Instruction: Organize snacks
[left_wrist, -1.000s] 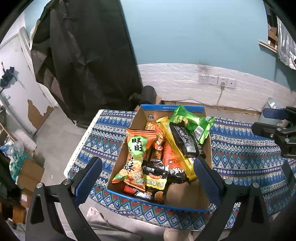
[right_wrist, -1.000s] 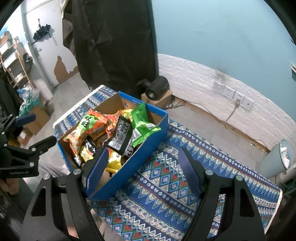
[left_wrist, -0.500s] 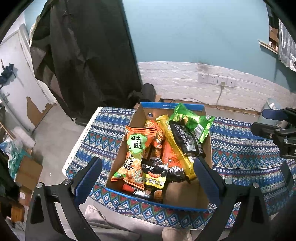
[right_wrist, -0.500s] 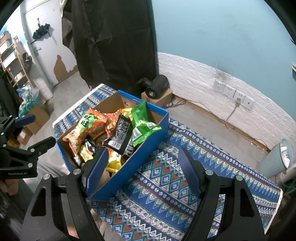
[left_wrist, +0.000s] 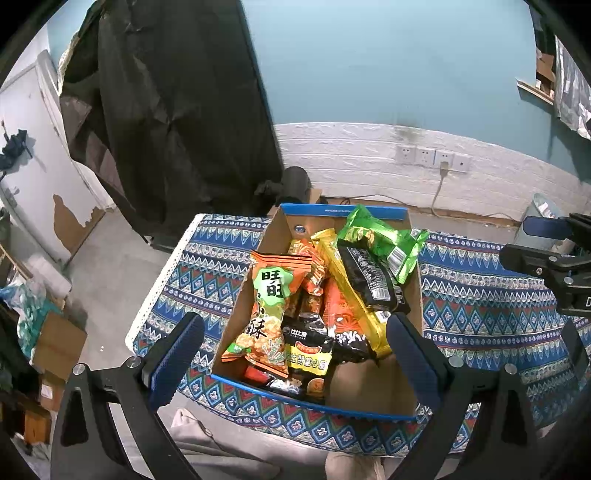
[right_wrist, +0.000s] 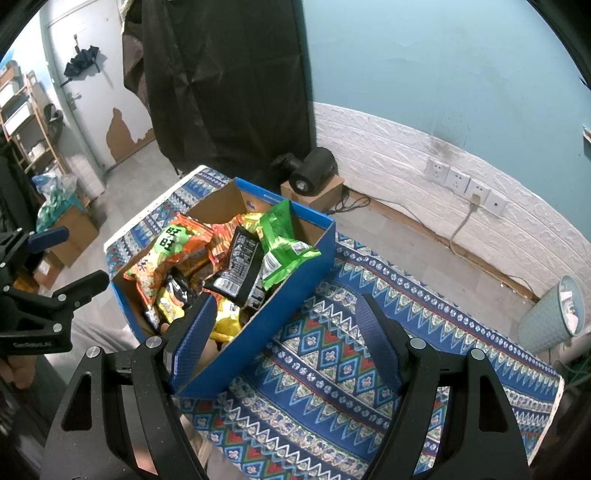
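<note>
Both hand-held grippers, left (left_wrist: 293, 349) and right (right_wrist: 284, 338), hover spread wide and empty above an open blue-edged cardboard box (left_wrist: 369, 397) heaped with bright snack packets (left_wrist: 267, 314) on a blue patterned cloth-covered surface (right_wrist: 332, 369). Lower packets lie buried, their labels unreadable. Beyond hangs a black curtain (left_wrist: 177, 110).

Box (left_wrist: 373, 397) sits on the worktop (left_wrist: 491, 317), toward its 9 o'clock end. Snack packets (left_wrist: 325, 295) lie piled inside, heaped toward the 9 o'clock wall. Beyond the worktop at 12 o'clock, wall sockets (left_wrist: 432, 157). Bin (right_wrist: 554, 314) stands on the floor at 3 o'clock.
</note>
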